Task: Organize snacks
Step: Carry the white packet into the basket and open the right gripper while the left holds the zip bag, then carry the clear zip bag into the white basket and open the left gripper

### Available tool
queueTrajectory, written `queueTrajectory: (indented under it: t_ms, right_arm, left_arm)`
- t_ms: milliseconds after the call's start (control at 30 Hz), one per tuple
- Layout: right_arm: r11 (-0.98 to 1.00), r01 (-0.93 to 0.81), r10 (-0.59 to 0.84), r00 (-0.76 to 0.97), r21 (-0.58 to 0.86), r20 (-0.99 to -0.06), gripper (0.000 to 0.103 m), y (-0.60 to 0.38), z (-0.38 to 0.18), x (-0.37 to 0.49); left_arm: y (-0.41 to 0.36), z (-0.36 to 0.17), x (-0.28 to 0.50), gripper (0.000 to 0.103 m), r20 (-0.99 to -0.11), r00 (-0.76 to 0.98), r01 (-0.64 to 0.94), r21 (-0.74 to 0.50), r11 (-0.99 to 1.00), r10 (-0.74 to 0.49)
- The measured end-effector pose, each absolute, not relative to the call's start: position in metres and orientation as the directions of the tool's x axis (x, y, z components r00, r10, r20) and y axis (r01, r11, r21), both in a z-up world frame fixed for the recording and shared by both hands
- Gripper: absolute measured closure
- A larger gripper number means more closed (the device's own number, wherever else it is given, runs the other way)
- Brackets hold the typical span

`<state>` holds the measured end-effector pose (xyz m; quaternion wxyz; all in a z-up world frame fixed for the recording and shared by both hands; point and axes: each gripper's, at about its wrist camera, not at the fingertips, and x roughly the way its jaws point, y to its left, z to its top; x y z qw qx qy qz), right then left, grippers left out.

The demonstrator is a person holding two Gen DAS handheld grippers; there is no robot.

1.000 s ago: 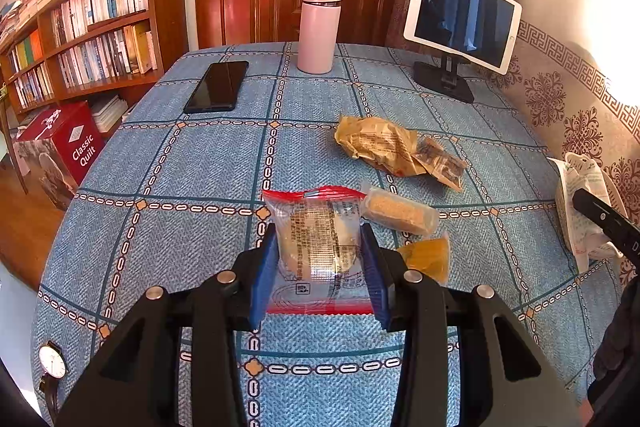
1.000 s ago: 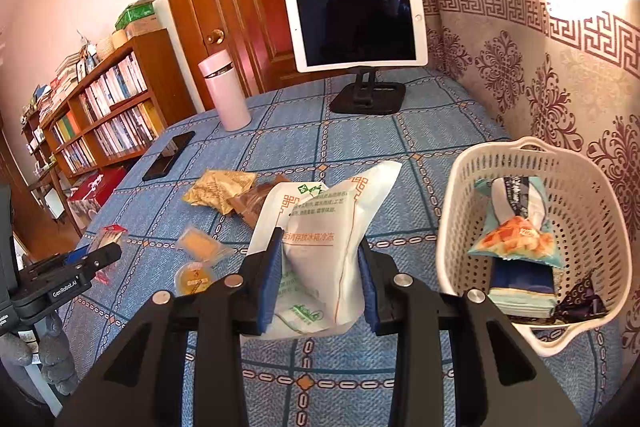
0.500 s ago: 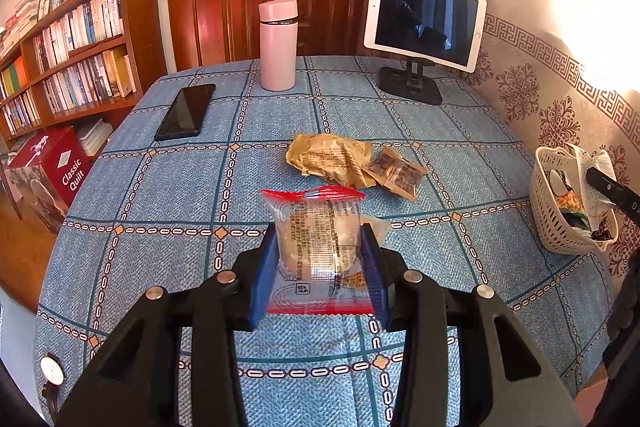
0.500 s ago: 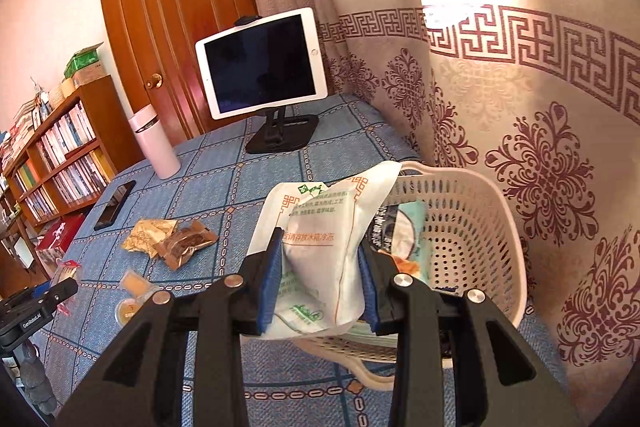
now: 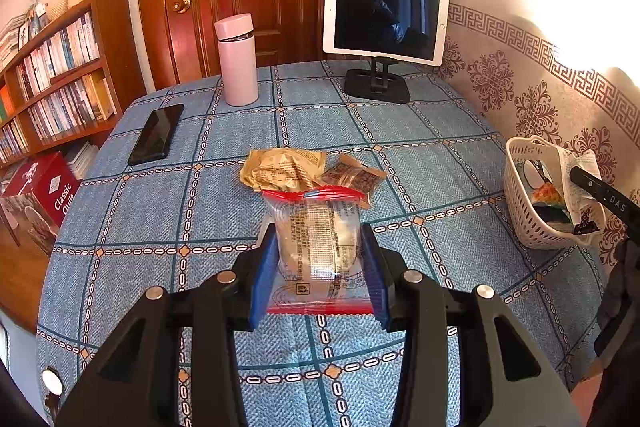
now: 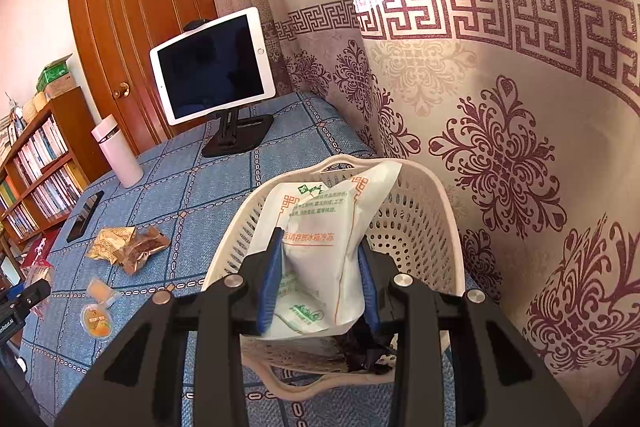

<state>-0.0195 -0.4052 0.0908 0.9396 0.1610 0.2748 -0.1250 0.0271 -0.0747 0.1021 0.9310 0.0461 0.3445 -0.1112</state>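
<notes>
Right gripper [image 6: 320,283] has swung over from the open table and now sits right above the basket [image 6: 416,227], its blue pads clamped on the white pouch [image 6: 316,251] with green and orange print. That pouch hangs upright between the jaws, its lower edge down inside the basket's rim, its top corner poking up past the far wall. Dark wrappers show at the basket's bottom, just under the gripper. Basket stands at the table's edge, close by the patterned curtain [image 6: 496,155].

Over to the left gripper [image 5: 320,267]: it has lifted and pulled back a touch, so more table shows below it. Jaws are closed on a clear packet [image 5: 316,239] with red sealed ends, held upright above the blue cloth [image 5: 132,219]. Just beyond the packet lie a crumpled gold wrapper [image 5: 280,169] and a brown one [image 5: 352,177], touching each other. Far right in this view, the basket [image 5: 520,203] with the right gripper's black arm reaching over it.

From the right wrist view, two small orange snacks [image 6: 96,319] rest on the cloth, left of the basket and well apart from it, near the gold and brown wrappers. Further back: a black phone [image 5: 156,135] lying flat, a pink flask [image 5: 237,61] standing upright, and a tablet [image 5: 384,17] on its black stand by the door.
</notes>
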Motion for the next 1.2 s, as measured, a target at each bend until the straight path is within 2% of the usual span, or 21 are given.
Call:
queueTrajectory:
  t_ms: [167, 233, 833, 1200]
  right_arm:
    - [0.908, 0.342, -0.156, 0.811, 0.242, -0.564, 0.064, -0.412, 0.088, -0.019]
    - [0.900, 0.357, -0.165, 0.811, 0.251, -0.561, 0.050, -0.417, 0.088, -0.021]
    - [0.906, 0.361, -0.219, 0.847, 0.221, -0.485, 0.050, -0.403, 0.094, -0.062]
    - [0.906, 0.350, -0.195, 0.845, 0.239, -0.498, 0.050, -0.405, 0.087, -0.077]
  left_arm:
    - [-0.087, 0.105, 0.026, 0.062, -0.650, 0.737, 0.261, 0.019, 0.965, -0.186]
    - [-0.092, 0.107, 0.026, 0.062, -0.650, 0.736, 0.270, 0.023, 0.963, -0.191]
    - [-0.159, 0.121, 0.025, 0.062, -0.628, 0.722, 0.400, 0.037, 0.916, -0.290]
    - [-0.231, 0.120, 0.034, 0.062, -0.635, 0.660, 0.528, 0.012, 0.849, -0.401]
